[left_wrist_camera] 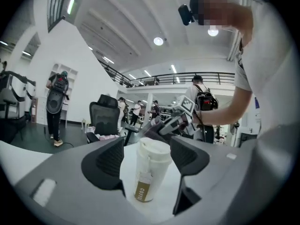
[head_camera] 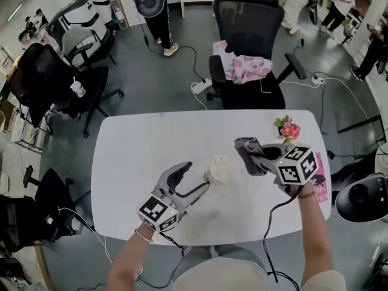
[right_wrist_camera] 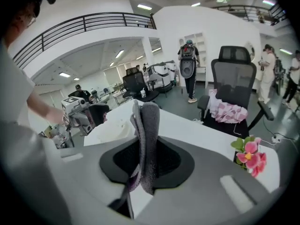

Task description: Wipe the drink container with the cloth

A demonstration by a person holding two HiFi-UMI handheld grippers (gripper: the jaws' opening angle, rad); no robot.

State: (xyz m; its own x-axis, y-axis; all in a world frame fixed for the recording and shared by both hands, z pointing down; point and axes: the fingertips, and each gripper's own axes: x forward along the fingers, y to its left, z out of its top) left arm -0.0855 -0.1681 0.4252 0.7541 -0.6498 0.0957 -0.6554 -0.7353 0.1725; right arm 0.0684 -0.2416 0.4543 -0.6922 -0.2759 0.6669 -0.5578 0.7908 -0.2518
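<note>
A white lidded drink cup (head_camera: 219, 170) with a brown label stands upright near the middle of the white table (head_camera: 139, 156). My left gripper (head_camera: 196, 178) reaches it from the front left. In the left gripper view the cup (left_wrist_camera: 151, 170) stands between the two dark pads (left_wrist_camera: 108, 162), with a narrow gap on each side, so this gripper (left_wrist_camera: 150, 151) is open around it. To the cup's right my right gripper (head_camera: 250, 156) hovers, shut on a grey cloth (head_camera: 245, 150). In the right gripper view the cloth (right_wrist_camera: 146, 139) stands up folded between the jaws of that gripper (right_wrist_camera: 146, 161).
Pink flowers (head_camera: 287, 128) stand at the table's far right and a pink card (head_camera: 319, 188) lies at its right edge. A black office chair (head_camera: 248, 59) with pink fabric on it is behind the table. Cables trail from both grippers. People stand in the background.
</note>
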